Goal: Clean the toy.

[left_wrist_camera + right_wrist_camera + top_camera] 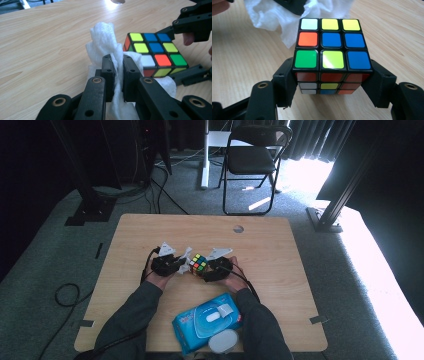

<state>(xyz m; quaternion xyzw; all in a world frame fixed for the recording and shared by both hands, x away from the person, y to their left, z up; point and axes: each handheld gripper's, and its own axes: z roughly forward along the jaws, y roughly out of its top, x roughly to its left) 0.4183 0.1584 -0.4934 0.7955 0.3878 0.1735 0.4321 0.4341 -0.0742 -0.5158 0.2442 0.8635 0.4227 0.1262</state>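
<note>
Cube (332, 53), centre frame in the high view, is clamped in the right tongs (332, 87); left tongs (117, 75), pinching a wipe (103, 37), lie just left, touching it.

Both forearms are stretched forward from the near edge, hands side by side. The left gripper (117, 68) is clamped nearly shut; the right gripper (332, 80) is held wider.

Light wooden surface (280, 250) with a round hole (238, 228) near its far edge. Blue wet-wipe pack (206, 321) lies at the near edge; a white round lid (223, 341) just beside it. Black folding chair (252, 160) stands beyond on grey carpet (45, 250). Cables (65, 295) trail on the floor at left.
</note>
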